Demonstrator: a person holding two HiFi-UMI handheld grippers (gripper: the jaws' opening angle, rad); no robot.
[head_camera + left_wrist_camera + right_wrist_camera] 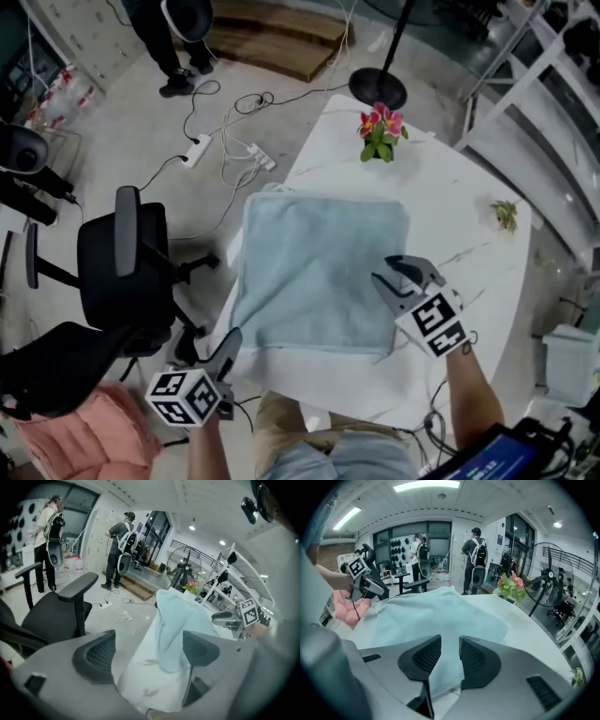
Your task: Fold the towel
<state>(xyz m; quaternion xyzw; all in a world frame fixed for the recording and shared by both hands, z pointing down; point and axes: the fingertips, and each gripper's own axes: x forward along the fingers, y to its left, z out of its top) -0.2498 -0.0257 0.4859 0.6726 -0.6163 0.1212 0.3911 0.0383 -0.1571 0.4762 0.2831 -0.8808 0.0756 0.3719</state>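
The white table (469, 187) carries the light-blue towel (319, 272), flat along its left edge. The right gripper (450, 651) straddles the towel's near right corner, jaws narrow but not visibly pinching. The left gripper (147, 648), spread wide and empty, hangs just off the near left corner.

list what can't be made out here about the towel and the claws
- Head view: part of the towel's right edge, under the right claw.
- Right gripper view: whether its pads press the towel or only straddle it; the contact does not show.
- Head view: the green thing on the table, too small to name.
- Left gripper view: the towel's near part, behind the open left claw.
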